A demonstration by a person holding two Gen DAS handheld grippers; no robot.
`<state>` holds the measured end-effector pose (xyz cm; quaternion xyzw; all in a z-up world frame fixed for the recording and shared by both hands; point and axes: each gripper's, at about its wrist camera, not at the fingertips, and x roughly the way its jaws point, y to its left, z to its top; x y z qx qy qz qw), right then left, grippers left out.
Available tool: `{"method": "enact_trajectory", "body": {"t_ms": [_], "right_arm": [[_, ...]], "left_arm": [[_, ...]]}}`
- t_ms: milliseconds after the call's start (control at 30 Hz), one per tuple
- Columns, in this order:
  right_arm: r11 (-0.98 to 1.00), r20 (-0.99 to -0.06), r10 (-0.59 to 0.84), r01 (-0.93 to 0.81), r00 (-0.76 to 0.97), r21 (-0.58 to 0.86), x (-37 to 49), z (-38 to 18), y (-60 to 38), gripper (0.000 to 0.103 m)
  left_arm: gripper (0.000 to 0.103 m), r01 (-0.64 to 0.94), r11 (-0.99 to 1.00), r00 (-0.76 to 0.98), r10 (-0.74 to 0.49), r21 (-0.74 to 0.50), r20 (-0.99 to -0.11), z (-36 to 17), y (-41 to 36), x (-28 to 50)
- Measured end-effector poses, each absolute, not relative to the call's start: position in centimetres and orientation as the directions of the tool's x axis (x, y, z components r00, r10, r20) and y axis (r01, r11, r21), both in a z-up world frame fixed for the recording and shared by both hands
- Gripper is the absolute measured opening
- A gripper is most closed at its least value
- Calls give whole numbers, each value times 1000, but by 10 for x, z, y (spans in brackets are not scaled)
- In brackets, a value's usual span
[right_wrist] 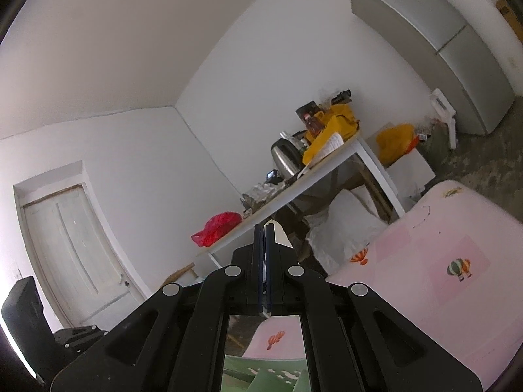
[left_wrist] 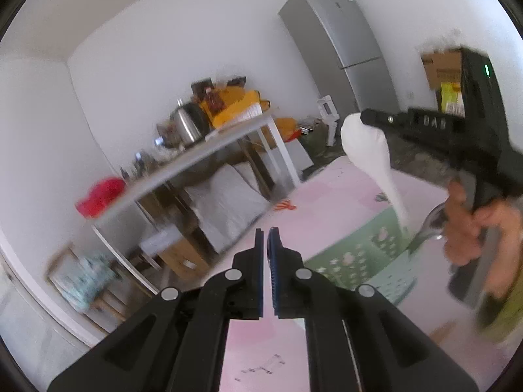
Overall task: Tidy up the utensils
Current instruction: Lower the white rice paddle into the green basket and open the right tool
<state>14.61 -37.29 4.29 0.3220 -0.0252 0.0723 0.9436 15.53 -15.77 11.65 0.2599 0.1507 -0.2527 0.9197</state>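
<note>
Plastic, cloth and metal around the white side table

The side table has a smooth, matt white top; on it stands a kettle of shiny metal, and at its near end lies a crinkled, glossy red plastic bag. Well beyond the table, the fridge shows a brushed, silvery metal face. Below the table's level, the pink cloth looks soft and matt, with a printed pattern. The left gripper and the right gripper are of matt black plastic with bright metal pins. The white spoon looks smooth and slightly glossy, like plastic or ceramic. A metal spoon beside it gleams.
</note>
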Motion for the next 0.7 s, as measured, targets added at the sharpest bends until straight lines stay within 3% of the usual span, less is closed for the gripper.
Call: {"method": "enact_trajectory", "body": {"t_ms": [333, 700], "right_arm": [[778, 89, 131, -158, 987, 608, 142, 35, -371, 0], [833, 10, 128, -113, 992, 541, 123, 27, -357, 0]], "left_arm": [[13, 570, 821, 729, -516, -17, -449, 142, -103, 173], [18, 494, 852, 737, -516, -173, -436, 125, -43, 158]]}}
